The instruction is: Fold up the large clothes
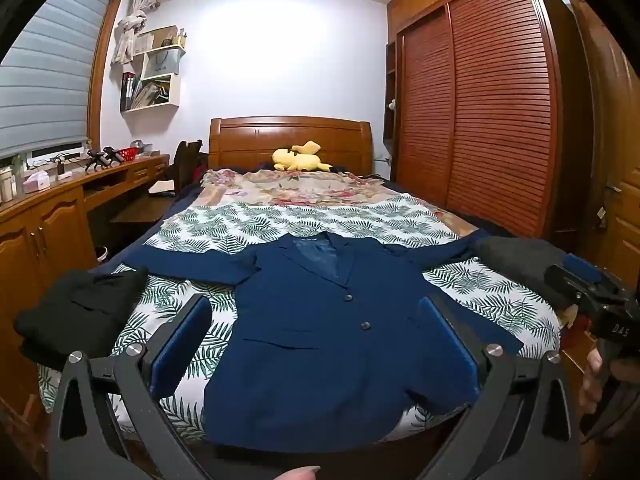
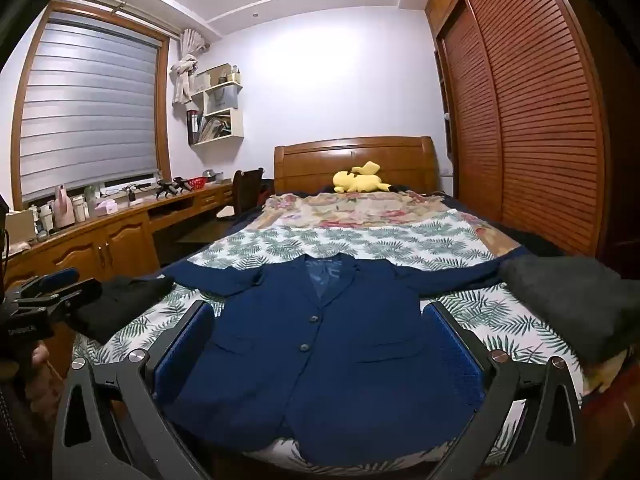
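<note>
— Well, spread flat, front up, across the leaf-print bedcover: navy blazer, centre of both views, sleeves thrown out to either edge of the frame, hem hanging a little past the near edge of the bed.

— Grippers?

— Both spread wide, holding nothing. Left gripper hovering at the bottom of its own view, blue pads framing the jacket body; right gripper the same in its view.

— Handling?

— Probably soft but with some structure (lapels and shoulders likely stiffer than the body, lining glossy at the collar, so maybe slippery inside). Heavier than a shirt, judging by the cloth. Best taken at a sleeve cuff or shoulder seam, then at the hem corners; buttons fastened, so no flapping fronts.

— Containers?

— No basket or box on the bed. White wall shelves, upper left, stuffed with files and books. Black folded garment at lower left, grey folded garment at right, both lying on the cover beside the sleeves. Yellow plush toy up by the headboard.
</note>
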Motion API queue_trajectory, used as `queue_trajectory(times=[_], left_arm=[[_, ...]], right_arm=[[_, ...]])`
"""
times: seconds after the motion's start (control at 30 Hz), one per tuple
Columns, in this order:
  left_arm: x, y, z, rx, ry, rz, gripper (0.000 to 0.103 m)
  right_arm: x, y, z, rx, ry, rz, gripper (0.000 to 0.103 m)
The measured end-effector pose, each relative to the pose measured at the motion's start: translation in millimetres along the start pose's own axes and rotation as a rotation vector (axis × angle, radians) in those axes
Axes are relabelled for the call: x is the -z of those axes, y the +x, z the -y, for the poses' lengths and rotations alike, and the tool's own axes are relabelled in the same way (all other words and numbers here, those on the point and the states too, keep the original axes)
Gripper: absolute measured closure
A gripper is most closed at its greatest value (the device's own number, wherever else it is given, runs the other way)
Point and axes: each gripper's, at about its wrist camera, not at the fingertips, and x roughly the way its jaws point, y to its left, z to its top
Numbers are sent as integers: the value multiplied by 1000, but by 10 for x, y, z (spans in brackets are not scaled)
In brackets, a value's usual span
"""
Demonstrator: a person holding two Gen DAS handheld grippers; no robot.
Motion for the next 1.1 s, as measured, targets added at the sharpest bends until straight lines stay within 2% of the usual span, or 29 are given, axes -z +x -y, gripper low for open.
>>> queue_trajectory(times=[1.1], left_arm=[[-37, -82, 15, -11, 12, 3, 0]], right_arm=[[30, -23, 15, -23, -13, 7, 0]])
